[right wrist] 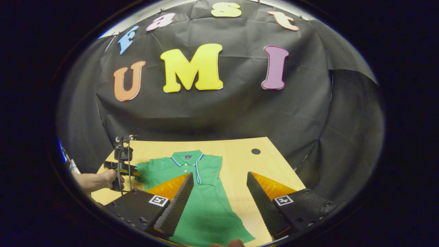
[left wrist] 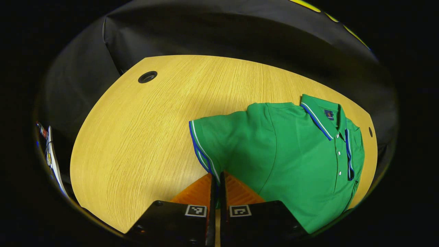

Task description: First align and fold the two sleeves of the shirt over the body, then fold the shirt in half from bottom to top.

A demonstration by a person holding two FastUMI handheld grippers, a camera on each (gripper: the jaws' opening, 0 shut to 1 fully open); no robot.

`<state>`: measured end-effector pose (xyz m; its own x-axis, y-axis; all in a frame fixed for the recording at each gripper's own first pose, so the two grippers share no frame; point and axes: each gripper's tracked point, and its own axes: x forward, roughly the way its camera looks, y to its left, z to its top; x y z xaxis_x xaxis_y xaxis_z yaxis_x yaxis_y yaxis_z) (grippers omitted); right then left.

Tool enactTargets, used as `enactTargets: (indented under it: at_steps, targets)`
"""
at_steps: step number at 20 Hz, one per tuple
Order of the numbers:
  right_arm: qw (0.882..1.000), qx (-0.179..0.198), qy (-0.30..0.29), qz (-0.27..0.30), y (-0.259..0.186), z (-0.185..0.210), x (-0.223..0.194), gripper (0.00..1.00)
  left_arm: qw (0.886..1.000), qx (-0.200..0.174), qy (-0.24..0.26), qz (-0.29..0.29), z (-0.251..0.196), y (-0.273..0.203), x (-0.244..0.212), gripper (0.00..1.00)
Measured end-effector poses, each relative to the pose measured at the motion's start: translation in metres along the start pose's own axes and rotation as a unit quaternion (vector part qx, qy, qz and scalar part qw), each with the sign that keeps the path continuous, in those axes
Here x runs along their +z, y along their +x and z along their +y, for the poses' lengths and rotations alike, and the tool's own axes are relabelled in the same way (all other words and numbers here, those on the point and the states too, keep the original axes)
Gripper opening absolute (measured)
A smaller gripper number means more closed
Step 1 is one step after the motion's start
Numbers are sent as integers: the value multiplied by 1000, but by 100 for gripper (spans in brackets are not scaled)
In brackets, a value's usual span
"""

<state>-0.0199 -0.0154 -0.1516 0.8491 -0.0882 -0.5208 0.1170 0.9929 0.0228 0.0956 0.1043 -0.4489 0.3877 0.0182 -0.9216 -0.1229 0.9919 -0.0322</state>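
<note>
A green polo shirt (left wrist: pixel 291 154) with blue-and-white trim lies face up on the wooden table (left wrist: pixel 137 137), collar toward the back wall. Its left sleeve (left wrist: pixel 212 140) sticks out sideways, and my left gripper (left wrist: pixel 216 178) is shut on the cuff's lower corner. In the right gripper view the same shirt (right wrist: pixel 202 206) lies lengthwise, with the left gripper (right wrist: pixel 132 171) at the sleeve (right wrist: pixel 145 171), held by a hand (right wrist: pixel 99 180). My right gripper (right wrist: pixel 219 175) hangs open above the shirt's right half and the bare table beside it. Nothing is between its fingers. The shirt's right edge runs straight.
A round cable hole (left wrist: pixel 147 77) sits at the table's far left corner and another (right wrist: pixel 255 151) at the far right. Black cloth walls close the back and sides. Some small items (left wrist: pixel 48 147) hang off the table's left side. Bare wood (right wrist: pixel 236 164) lies right of the shirt.
</note>
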Motion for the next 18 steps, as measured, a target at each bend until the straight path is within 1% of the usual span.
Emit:
enactTargets:
  at_steps: [1, 3, 5, 6, 9, 11, 12, 13, 14, 18]
  targets:
    - [1000, 0, 0, 2, -2, -2, -2, 92, 1000, -4, -4, -14, 1, -3, 6, 9]
    - [1000, -2, -1, 1, -2, -7, -2, 92, 999, -19, -16, -39, -4, -12, 17, 7]
    - [1000, 0, 3, -4, -4, -8, 2, 92, 998, -32, -21, -47, -10, -22, 17, 6]
    - [1000, 2, 6, -5, -3, -8, 1, 95, 998, -41, -24, -49, -13, -27, 18, 6]
    - [1000, 8, 13, -4, -2, -10, -1, 95, 997, -52, -23, -60, -20, -44, 21, 6]
    - [1000, 11, 18, -5, -5, -11, -1, 95, 996, -49, -5, -71, -24, -55, 28, 6]
    - [1000, 12, 21, -5, -6, -13, -1, 92, 996, -46, 8, -76, -27, -61, 32, 6]
    - [1000, 13, 24, -5, -8, -16, -1, 95, 996, -44, 24, -80, -31, -66, 37, 6]
    - [1000, 11, 27, -6, -7, -20, -1, 95, 995, -42, 40, -85, -38, -70, 41, 6]
    - [999, -4, 45, -15, -14, -43, 1, 96, 988, -45, 112, -99, -87, -84, 56, 6]
